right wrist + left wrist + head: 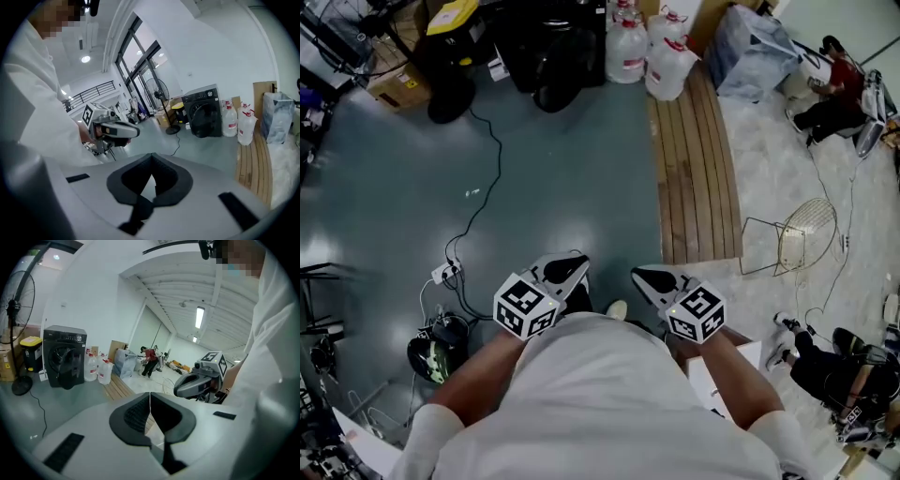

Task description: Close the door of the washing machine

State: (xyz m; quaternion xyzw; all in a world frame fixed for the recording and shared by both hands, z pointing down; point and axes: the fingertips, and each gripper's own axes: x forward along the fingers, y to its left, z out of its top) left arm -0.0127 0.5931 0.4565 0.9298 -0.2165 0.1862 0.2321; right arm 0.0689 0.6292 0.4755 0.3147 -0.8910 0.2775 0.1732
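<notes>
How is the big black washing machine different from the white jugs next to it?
The washing machine is dark and box-shaped; the jugs are whitish and rounded, with red caps. The washing machine stands taller than the jugs. The washing machine has a round door on its front; the jugs carry red-and-white labels. Both stand side by side on the floor near the wall.

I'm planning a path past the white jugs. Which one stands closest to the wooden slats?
The jug lowest and rightmost in the head view, right at the far end of the wooden slats. The other jugs stand behind it, closer to the washing machine.
</notes>
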